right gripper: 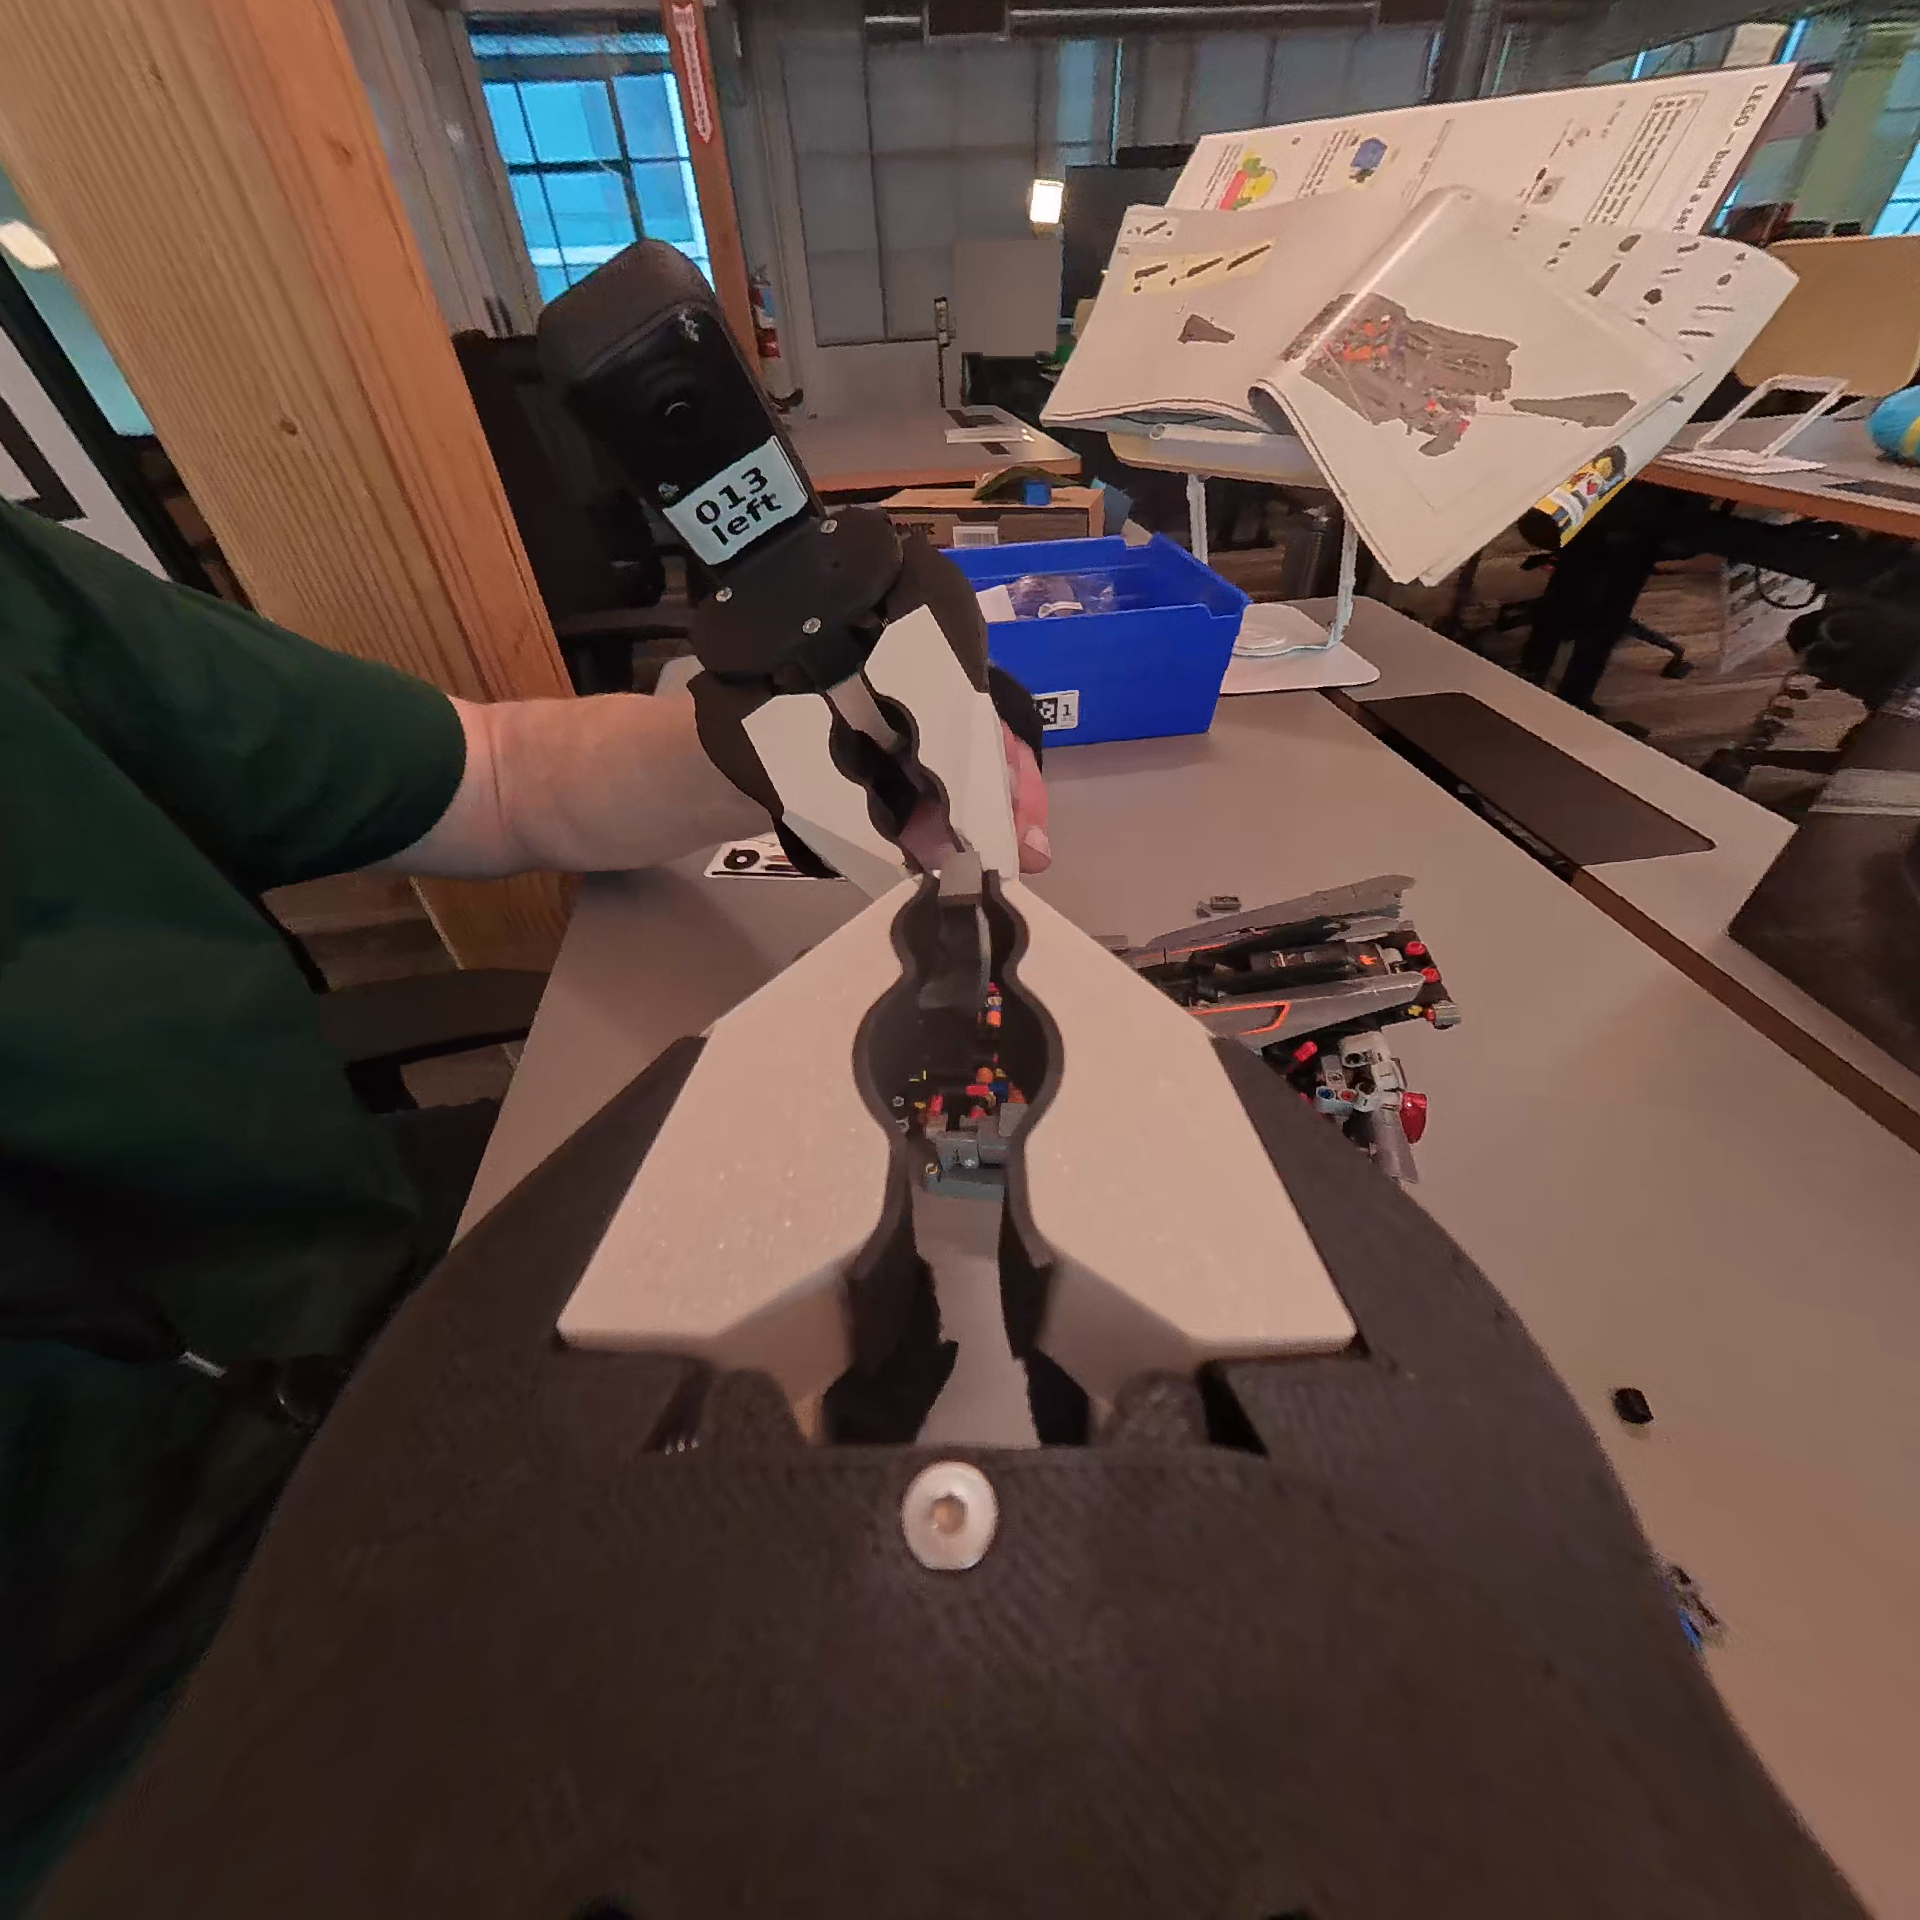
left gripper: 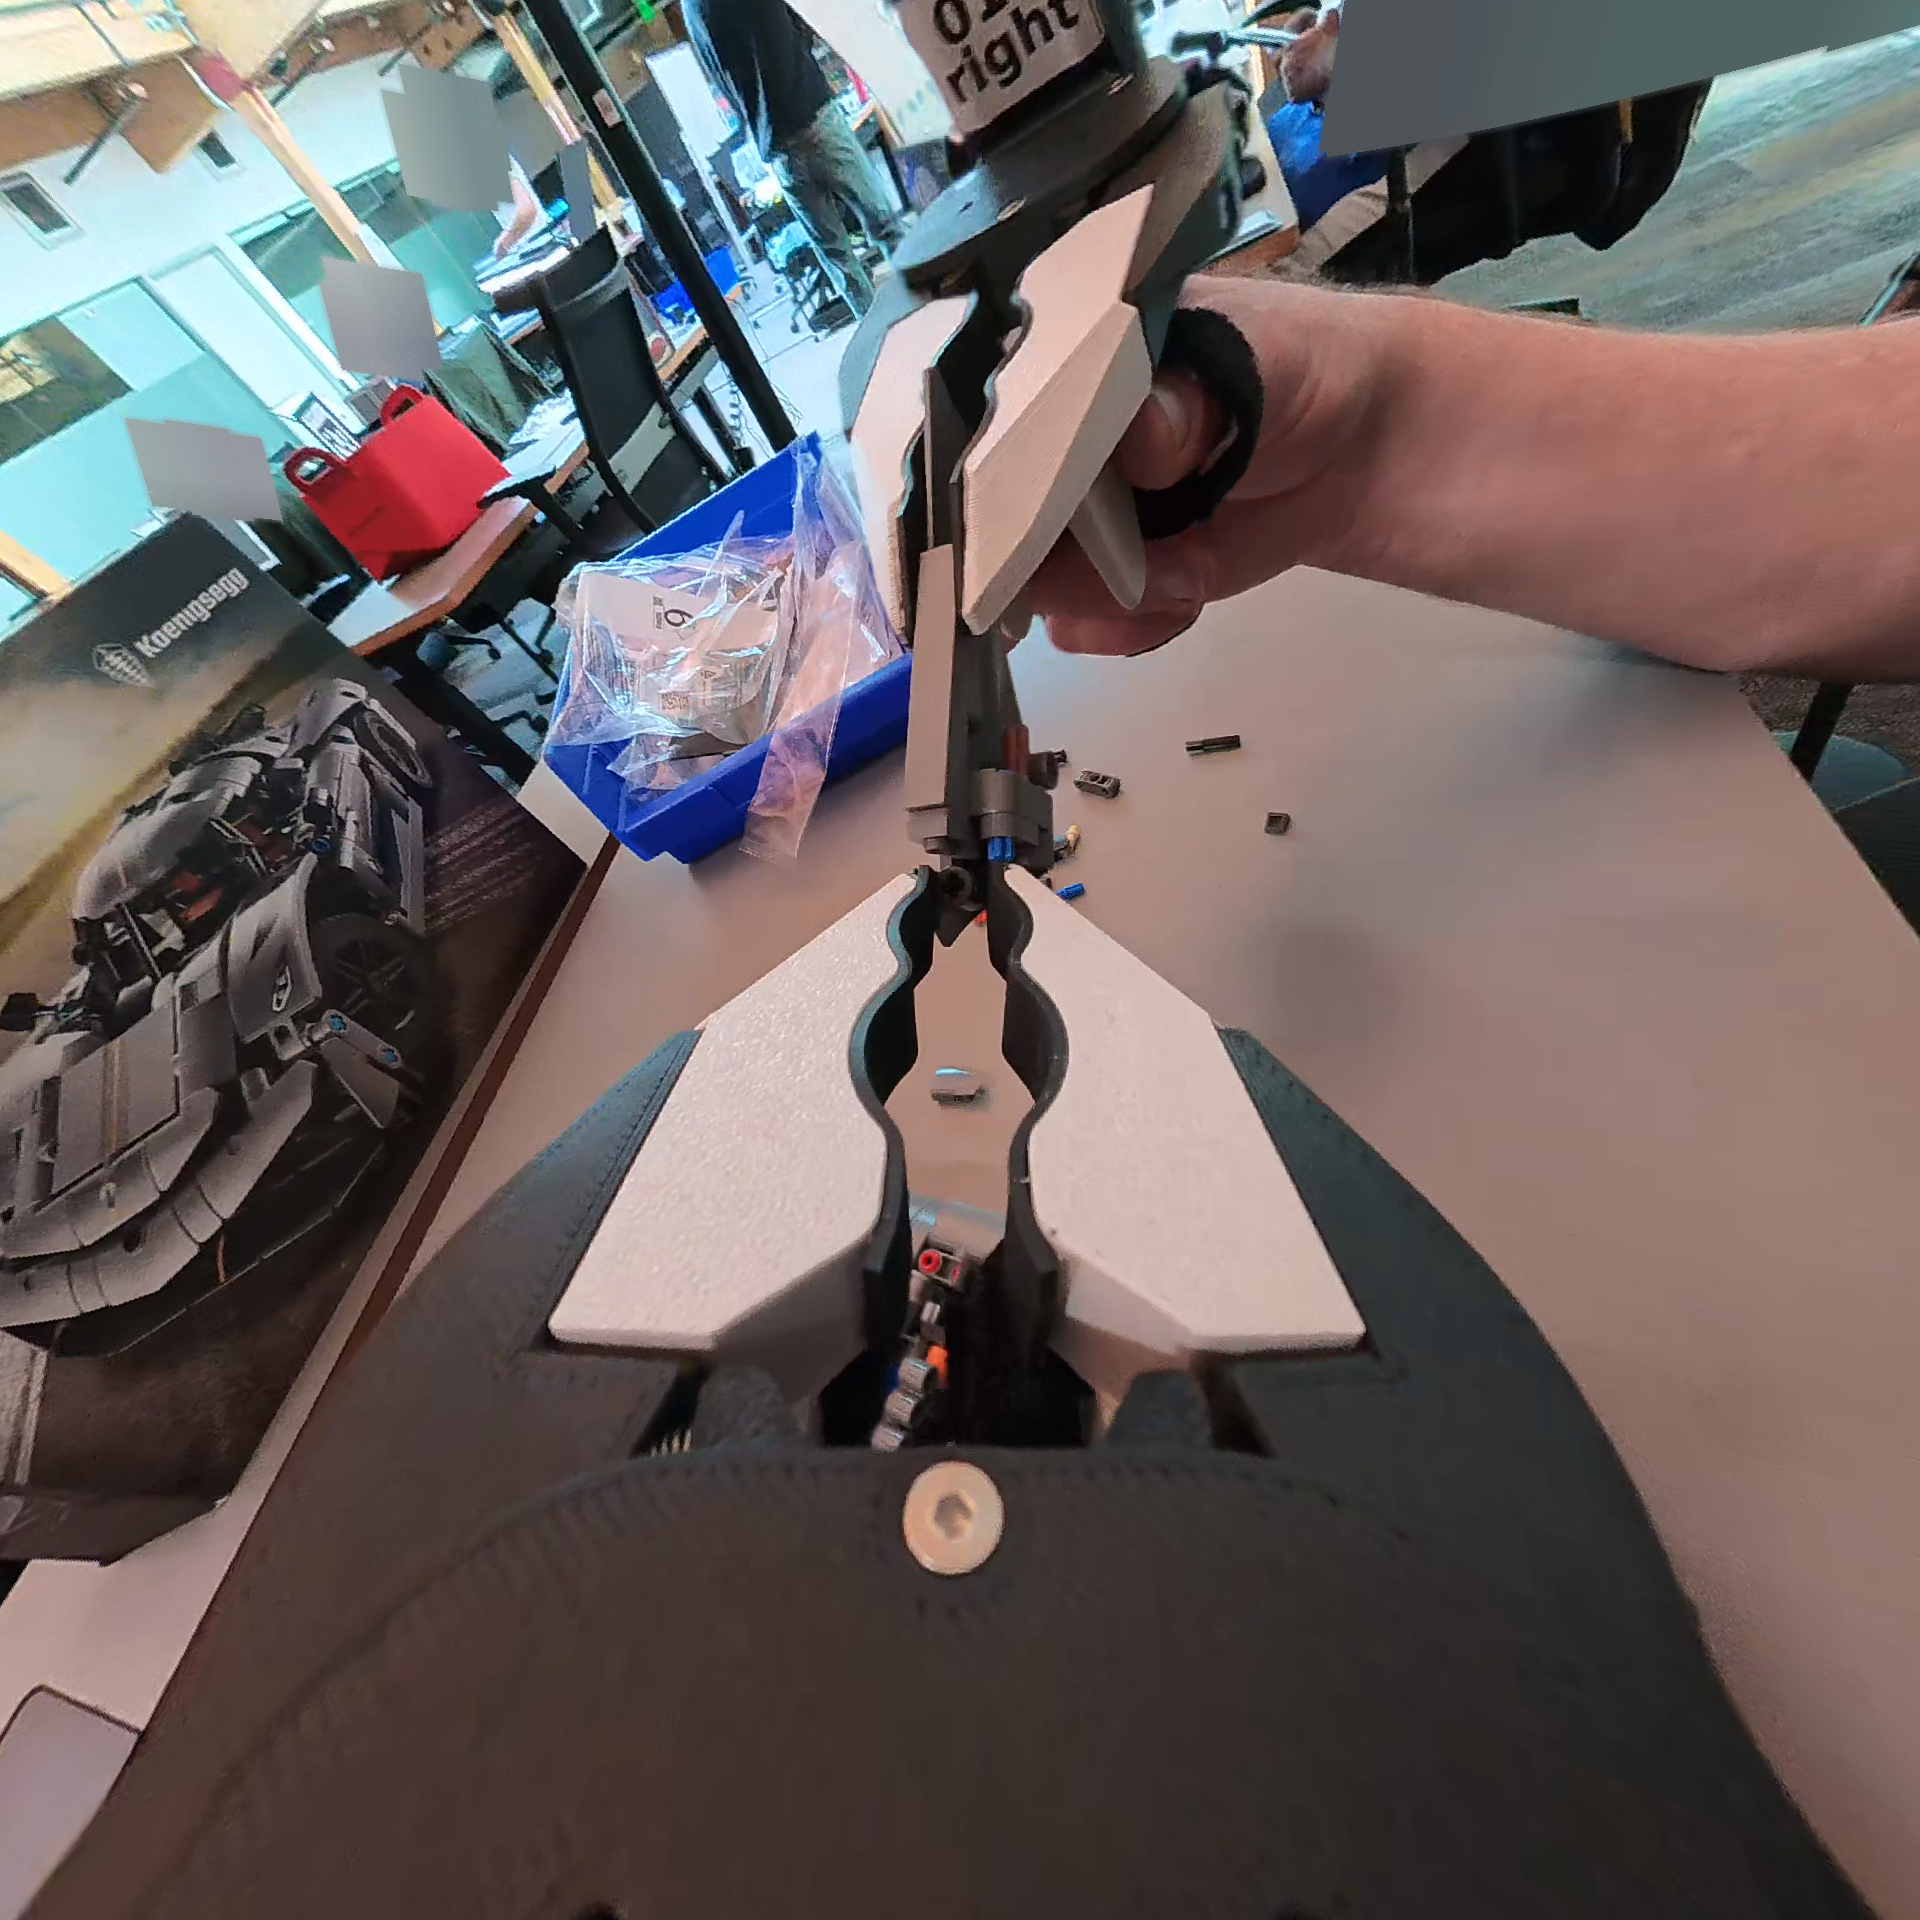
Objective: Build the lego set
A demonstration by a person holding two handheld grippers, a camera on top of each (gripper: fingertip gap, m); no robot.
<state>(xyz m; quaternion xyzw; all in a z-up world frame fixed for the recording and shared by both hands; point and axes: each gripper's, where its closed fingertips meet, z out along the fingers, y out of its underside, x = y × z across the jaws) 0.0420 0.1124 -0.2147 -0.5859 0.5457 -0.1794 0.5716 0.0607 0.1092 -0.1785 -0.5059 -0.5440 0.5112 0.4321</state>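
Observation:
In the left wrist view my right gripper (left gripper: pixel 971 795) comes down from above, shut on a grey lego sub-assembly (left gripper: pixel 1006 808) with a blue pin and a long grey panel (left gripper: pixel 928 675). My left gripper (left gripper: pixel 961 885) sits just under it, nearly shut on a small dark piece (left gripper: pixel 954 888) at the sub-assembly's lower end. In the right wrist view my right gripper (right gripper: pixel 961 883) meets the left gripper (right gripper: pixel 961 847) tip to tip, with a grey piece (right gripper: pixel 961 881) between them. Both are held above the grey table (left gripper: pixel 1455 1039).
A blue bin (left gripper: pixel 727 748) of plastic bags stands behind, and it also shows in the right wrist view (right gripper: pixel 1112 644). A car-picture box (left gripper: pixel 208 935) lies left. Loose small parts (left gripper: pixel 1210 745) dot the table. The part-built car (right gripper: pixel 1299 997) lies right, below an open instruction booklet (right gripper: pixel 1403 343). My hands' fingertips stand some 4 centimetres from each other.

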